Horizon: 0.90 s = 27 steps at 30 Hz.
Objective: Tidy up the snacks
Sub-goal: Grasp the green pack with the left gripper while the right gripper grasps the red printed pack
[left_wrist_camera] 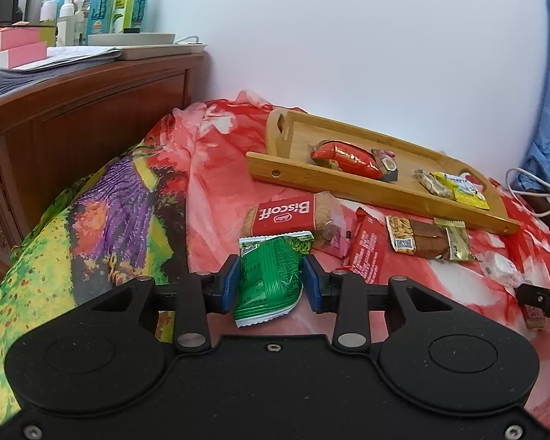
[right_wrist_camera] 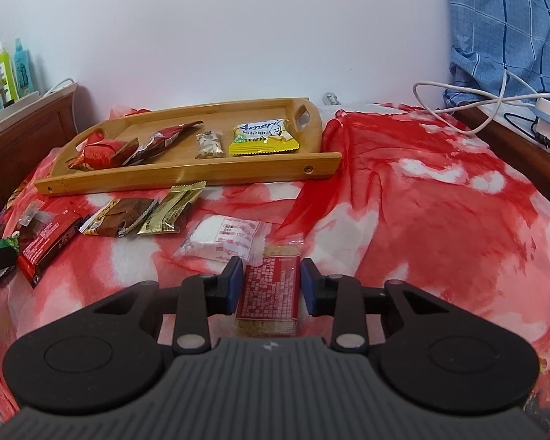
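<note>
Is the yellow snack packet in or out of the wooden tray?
In. The yellow snack packet lies flat inside the wooden tray, near its right handle end, beside a small beige packet.

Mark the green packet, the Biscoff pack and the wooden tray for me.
green packet (left_wrist_camera: 266, 275): left wrist view, middle of its printed face, between the pads.
Biscoff pack (left_wrist_camera: 289, 216): left wrist view, on the red label.
wooden tray (right_wrist_camera: 187, 176): right wrist view, on its near side rail.

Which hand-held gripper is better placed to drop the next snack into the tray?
Left, probably: the left hand-held gripper pinches the green packet, while the right hand-held gripper only straddles the red bar. Both face the tray.
</note>
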Motion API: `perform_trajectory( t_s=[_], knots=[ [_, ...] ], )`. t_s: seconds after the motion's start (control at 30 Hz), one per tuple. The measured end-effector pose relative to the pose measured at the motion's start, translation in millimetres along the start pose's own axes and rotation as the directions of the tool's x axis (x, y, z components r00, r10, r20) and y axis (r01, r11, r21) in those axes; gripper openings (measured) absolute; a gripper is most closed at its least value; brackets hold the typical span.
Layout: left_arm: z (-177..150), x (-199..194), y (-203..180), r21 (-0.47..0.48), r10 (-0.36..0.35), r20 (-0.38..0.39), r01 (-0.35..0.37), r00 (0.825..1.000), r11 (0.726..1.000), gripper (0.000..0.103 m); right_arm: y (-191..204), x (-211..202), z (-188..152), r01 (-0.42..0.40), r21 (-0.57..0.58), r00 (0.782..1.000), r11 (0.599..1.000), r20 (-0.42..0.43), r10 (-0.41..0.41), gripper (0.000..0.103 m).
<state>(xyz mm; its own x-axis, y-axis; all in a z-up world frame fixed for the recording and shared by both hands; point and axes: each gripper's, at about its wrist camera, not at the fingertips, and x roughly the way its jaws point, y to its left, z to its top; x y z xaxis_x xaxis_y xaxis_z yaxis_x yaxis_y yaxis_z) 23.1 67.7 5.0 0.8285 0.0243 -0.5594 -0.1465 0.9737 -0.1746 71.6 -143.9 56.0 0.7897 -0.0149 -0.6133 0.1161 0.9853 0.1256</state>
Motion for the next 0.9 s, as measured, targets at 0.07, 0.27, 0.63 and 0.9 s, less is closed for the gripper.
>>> perform_trajectory(
  t_s=[0.07, 0.27, 0.63, 0.9],
  knots=[
    [-0.8, 0.3, -0.7, 0.002, 0.005, -0.003, -0.005, 1.000, 1.000, 0.034, 1.3, 0.9, -1.2, 0.010, -0.006, 1.000, 1.000, -0.002, -0.010, 0.054],
    [-1.0, 0.9, 0.7, -0.001, 0.010, -0.007, -0.010, 1.000, 1.000, 0.034, 9.1, 6.9, -2.1, 0.030, -0.066, 0.999, 0.997, -0.017, -0.031, 0.057],
    [2.8, -16.8, -7.5, 0.032, 0.017, 0.058, -0.019, 0.998, 0.999, 0.032, 13.3, -25.5, -1.0, 0.024, -0.140, 0.997, 0.990, 0.072, -0.014, 0.037],
    [11.3, -23.3, -13.2, 0.029, -0.001, 0.090, -0.002, 0.996, 1.000, 0.032, -0.6, -27.6, 6.5, -0.003, -0.062, 0.999, 0.998, 0.032, 0.005, 0.030]
  ],
)
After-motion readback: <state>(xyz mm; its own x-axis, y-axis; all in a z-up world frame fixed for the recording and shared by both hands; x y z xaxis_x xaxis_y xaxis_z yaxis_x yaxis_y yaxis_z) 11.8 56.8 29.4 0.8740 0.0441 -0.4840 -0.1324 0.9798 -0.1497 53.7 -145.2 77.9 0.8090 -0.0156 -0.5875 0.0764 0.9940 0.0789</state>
